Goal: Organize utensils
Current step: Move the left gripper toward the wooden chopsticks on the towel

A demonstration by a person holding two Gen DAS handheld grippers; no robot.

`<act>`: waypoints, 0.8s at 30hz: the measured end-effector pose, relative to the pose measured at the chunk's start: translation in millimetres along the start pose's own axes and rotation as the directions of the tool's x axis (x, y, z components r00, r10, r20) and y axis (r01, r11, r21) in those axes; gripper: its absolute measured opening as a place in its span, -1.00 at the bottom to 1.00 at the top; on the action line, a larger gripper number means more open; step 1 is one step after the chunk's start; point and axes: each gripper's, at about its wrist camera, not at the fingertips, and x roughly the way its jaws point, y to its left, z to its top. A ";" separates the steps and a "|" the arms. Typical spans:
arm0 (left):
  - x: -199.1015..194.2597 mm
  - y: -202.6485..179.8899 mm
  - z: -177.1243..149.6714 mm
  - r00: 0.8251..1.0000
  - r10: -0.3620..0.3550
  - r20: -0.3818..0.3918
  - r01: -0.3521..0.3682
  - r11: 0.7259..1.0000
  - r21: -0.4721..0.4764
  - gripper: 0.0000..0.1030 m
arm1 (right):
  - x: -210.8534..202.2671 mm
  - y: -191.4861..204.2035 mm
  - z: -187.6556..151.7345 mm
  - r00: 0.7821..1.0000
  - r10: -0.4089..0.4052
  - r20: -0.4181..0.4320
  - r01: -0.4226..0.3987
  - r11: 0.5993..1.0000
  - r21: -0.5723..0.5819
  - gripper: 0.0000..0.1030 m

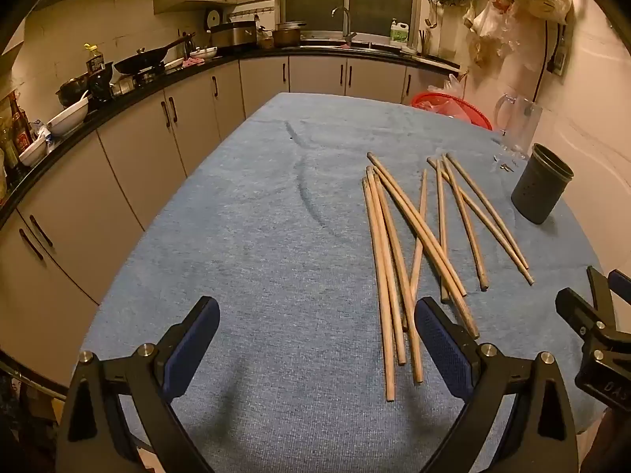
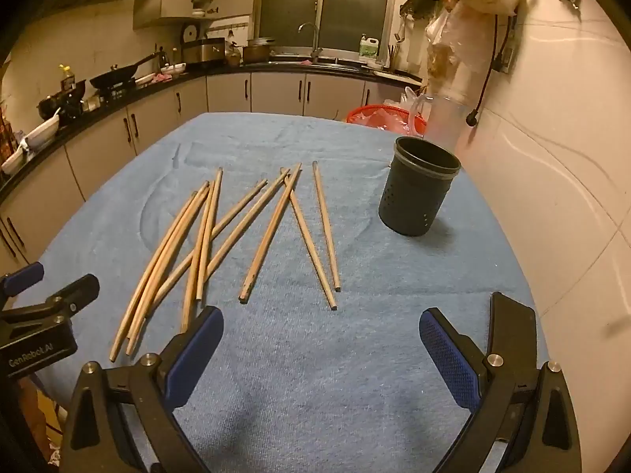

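Several wooden chopsticks lie loose and crossed on a blue cloth; the right wrist view shows the same chopsticks left of centre. A dark round utensil holder stands upright and looks empty beyond them, holder at right. My left gripper hovers open above the cloth, its right finger just over the near ends of the sticks. My right gripper is open too, nothing between its fingers, the sticks ahead and to its left. Each gripper shows at the edge of the other's view.
A red basket and a clear glass jug stand at the table's far right by the wall. A kitchen counter with pans, bowls and a sink runs behind and along the left.
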 end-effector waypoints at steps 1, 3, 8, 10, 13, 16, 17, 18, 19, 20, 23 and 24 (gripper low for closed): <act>0.2 0.2 -0.2 1.000 -0.004 0.000 0.004 1.000 0.000 0.92 | -0.2 0.4 -0.2 1.000 -0.002 0.001 0.002 1.000 -0.002 0.96; 0.7 0.3 -0.3 1.000 -0.009 -0.002 0.009 1.000 -0.001 0.92 | -0.7 1.4 -0.6 1.000 -0.006 0.004 0.006 1.000 -0.007 0.96; 1.0 -0.6 -0.6 1.000 -0.016 -0.002 0.016 1.000 0.001 0.92 | -0.2 3.3 -0.7 1.000 -0.012 0.001 0.012 1.000 -0.016 0.96; 1.2 -1.7 -1.4 1.000 -0.021 -0.003 0.021 1.000 0.005 0.92 | -2.6 6.2 4.0 1.000 -0.007 -0.002 0.007 1.000 -0.012 0.96; 0.1 -4.1 -2.7 1.000 -0.029 0.000 0.029 0.999 0.015 0.92 | -0.8 2.8 2.5 1.000 -0.009 -0.006 0.008 1.000 -0.010 0.96; -1.2 -6.9 -3.1 0.999 -0.032 0.004 0.032 0.999 0.027 0.92 | 0.4 1.3 -0.7 1.000 -0.002 -0.007 0.002 1.000 -0.002 0.96; -1.2 -7.8 -3.1 0.999 -0.032 0.004 0.032 0.999 0.030 0.92 | 0.8 0.8 -1.2 1.000 -0.003 -0.008 0.003 1.000 -0.001 0.96; -1.1 -8.5 -3.1 0.999 -0.033 0.003 0.033 0.999 0.031 0.92 | 1.0 0.1 -1.5 1.000 -0.002 -0.008 0.002 1.000 0.000 0.96; -1.0 -8.5 -3.1 0.999 -0.032 0.003 0.032 0.999 0.032 0.92 | 1.3 1.5 -1.4 1.000 -0.004 -0.009 0.004 1.000 -0.003 0.96; -0.8 -8.6 -3.1 1.000 -0.031 0.001 0.031 0.999 0.032 0.92 | 1.4 1.7 -1.5 1.000 -0.006 -0.011 0.006 1.000 -0.004 0.96; -0.3 -8.1 -3.2 1.000 -0.030 -0.003 0.030 0.999 0.030 0.92 | 2.1 1.8 -2.5 1.000 -0.007 -0.011 0.007 1.000 -0.004 0.96; 0.0 -8.2 -3.1 1.000 -0.029 -0.004 0.029 0.999 0.030 0.92 | 2.0 1.6 -2.6 1.000 -0.006 -0.011 0.006 1.000 -0.003 0.96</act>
